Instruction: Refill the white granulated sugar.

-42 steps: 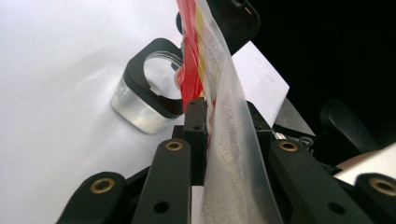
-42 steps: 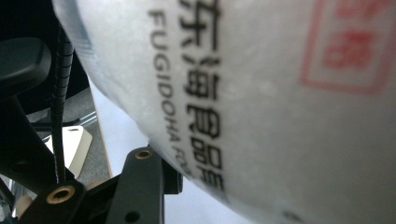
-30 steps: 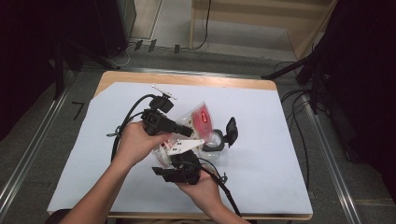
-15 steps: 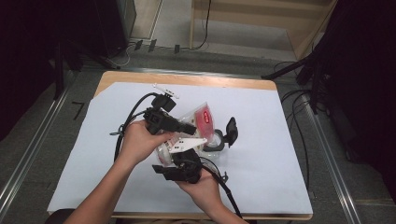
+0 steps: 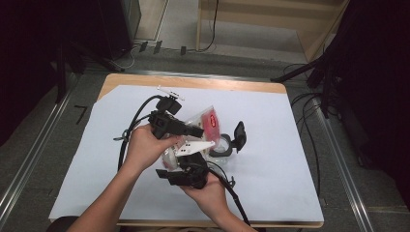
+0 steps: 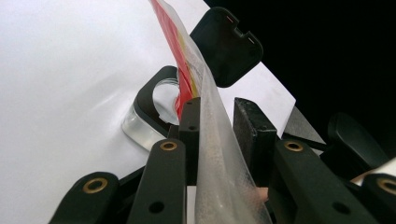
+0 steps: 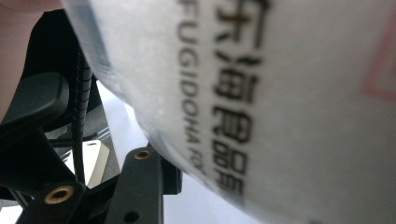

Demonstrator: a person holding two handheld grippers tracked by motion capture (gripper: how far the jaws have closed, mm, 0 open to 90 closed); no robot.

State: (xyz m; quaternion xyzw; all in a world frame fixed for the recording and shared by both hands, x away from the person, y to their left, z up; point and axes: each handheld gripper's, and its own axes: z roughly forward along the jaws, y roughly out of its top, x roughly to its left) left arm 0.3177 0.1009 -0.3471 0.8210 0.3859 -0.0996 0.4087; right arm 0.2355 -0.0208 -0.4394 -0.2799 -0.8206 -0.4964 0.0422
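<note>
1. A person stands at the near edge of a table [image 5: 300,145] under a white sheet, a gripper in each hand, both drawn close together near the middle.
2. The left gripper [image 6: 217,123] has a clear bag [image 6: 219,154] with red print standing between its jaws. The bag lies against one jaw with a gap to the other; these jaws have just been opening.
3. From above, the bag [image 5: 209,121] sticks up between the two grippers, over the sheet.
4. The right gripper [image 5: 186,175] sits low and nearest the person. Its own camera is pressed close to the bag's [image 7: 280,102] printed face, and I cannot tell how its jaws stand.
5. Just beyond the bag a clear container [image 5: 220,145] with a black lid [image 5: 239,135] swung open rests on the sheet.
</note>
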